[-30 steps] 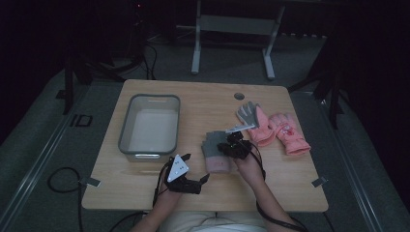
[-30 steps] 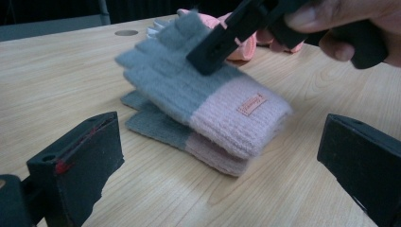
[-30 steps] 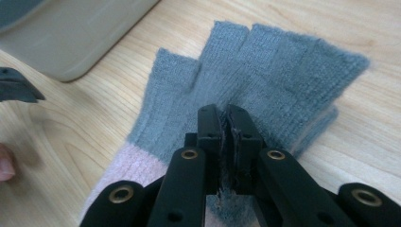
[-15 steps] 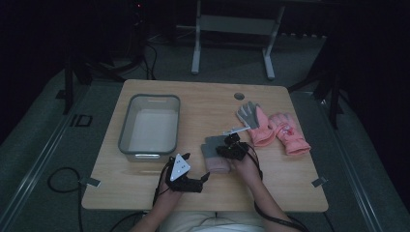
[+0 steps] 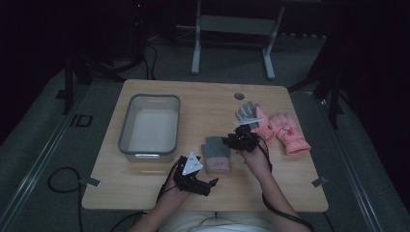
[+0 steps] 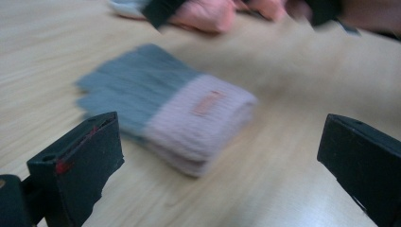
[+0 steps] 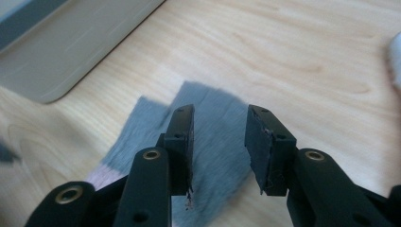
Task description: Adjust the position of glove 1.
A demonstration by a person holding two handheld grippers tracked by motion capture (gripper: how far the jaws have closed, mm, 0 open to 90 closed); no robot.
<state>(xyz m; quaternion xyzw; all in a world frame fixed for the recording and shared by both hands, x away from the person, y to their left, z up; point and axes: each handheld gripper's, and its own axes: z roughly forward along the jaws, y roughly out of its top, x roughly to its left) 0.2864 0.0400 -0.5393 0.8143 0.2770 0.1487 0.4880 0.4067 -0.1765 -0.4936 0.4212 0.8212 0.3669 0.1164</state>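
Grey-pink glove (image 5: 215, 153) flat on table (image 5: 203, 104), centre-front, between the two grippers, w/ bin (image 5: 149, 126) to its left. Right gripper (image 5: 235, 141) over glove's grey finger end; jaws just been opening, part spread, nothing pinched, fabric seen through the gap. Prob. a release after setting it down. Left gripper (image 5: 211, 183) near cuff end, jaws spread wide, empty, aimed at glove. Pink gloves (image 5: 280, 130) well apart at right, likely next.

Bare surface (image 5: 203, 104) open between grey bin (image 5: 149, 126) and folded glove (image 5: 215, 153), pink gloves (image 5: 280, 131) blocking the right side, free strip along the near edge, far corner clear except a small hole (image 5: 239, 95)
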